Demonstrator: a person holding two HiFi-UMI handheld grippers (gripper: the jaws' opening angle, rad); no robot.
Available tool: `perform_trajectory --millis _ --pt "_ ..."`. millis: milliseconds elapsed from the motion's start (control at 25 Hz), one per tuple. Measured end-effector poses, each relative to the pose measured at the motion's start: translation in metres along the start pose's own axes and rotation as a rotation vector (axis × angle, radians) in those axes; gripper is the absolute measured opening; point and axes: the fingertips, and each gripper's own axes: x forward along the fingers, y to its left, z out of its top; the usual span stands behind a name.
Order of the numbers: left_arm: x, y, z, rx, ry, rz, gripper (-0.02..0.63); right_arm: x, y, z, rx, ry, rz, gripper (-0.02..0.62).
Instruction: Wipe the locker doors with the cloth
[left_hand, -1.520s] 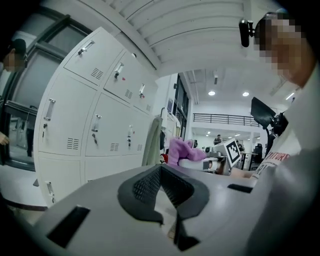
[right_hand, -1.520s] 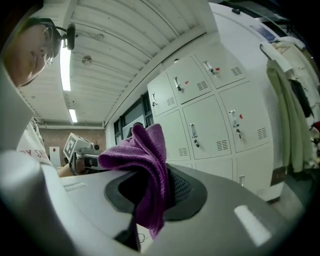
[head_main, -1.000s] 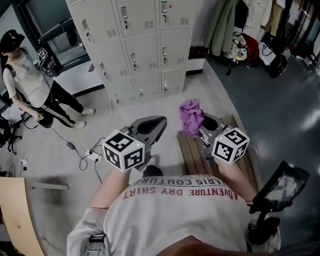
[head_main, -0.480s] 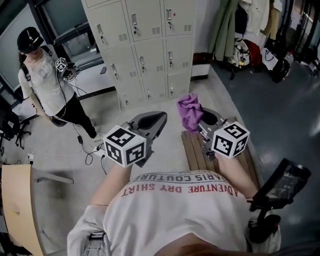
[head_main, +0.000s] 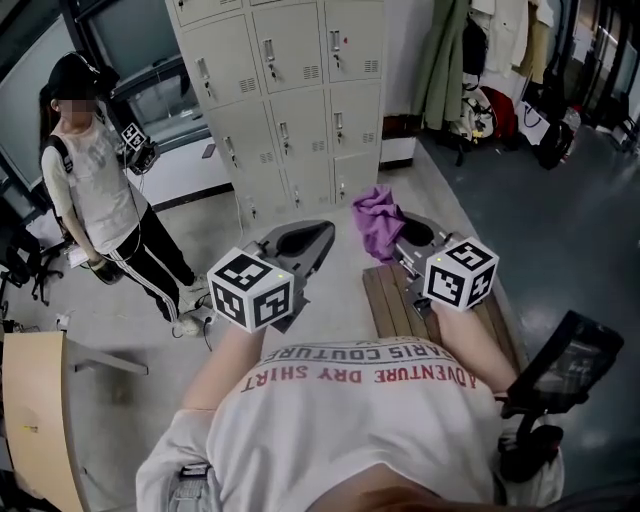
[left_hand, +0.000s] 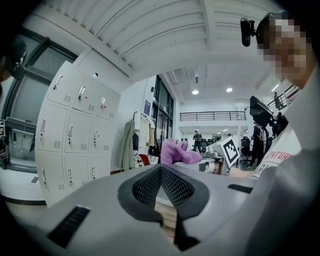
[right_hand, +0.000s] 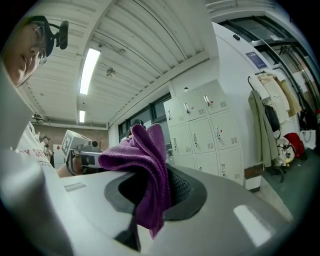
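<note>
A bank of pale grey locker doors (head_main: 290, 90) stands ahead in the head view, and shows in the left gripper view as lockers (left_hand: 75, 135) and in the right gripper view as lockers (right_hand: 205, 135). My right gripper (head_main: 395, 235) is shut on a purple cloth (head_main: 377, 215), which bunches up above its jaws; the cloth (right_hand: 145, 165) hangs out of the closed jaws in the right gripper view. My left gripper (head_main: 305, 240) is shut with nothing in it, held beside the right one. The purple cloth (left_hand: 177, 152) shows past its jaws.
A person (head_main: 100, 190) in a white top and black trousers stands at the left of the lockers, holding a marker cube. A wooden bench (head_main: 400, 305) lies under my right gripper. Coats and bags (head_main: 480, 70) hang at the right. Cables (head_main: 195, 315) lie on the floor.
The view has tilted up and the lockers appear nearer. The person at the left has stepped closer. Both grippers keep their places and the cloth stays held.
</note>
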Motion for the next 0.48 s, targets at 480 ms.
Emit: perform_trajectory --millis 480 --pt "-0.0082 -0.0087 0.0065 0.014 -0.013 -0.016 0.002 -0.0043 0.0081 0.0064 -0.015 -0.004 -0.013 0.072"
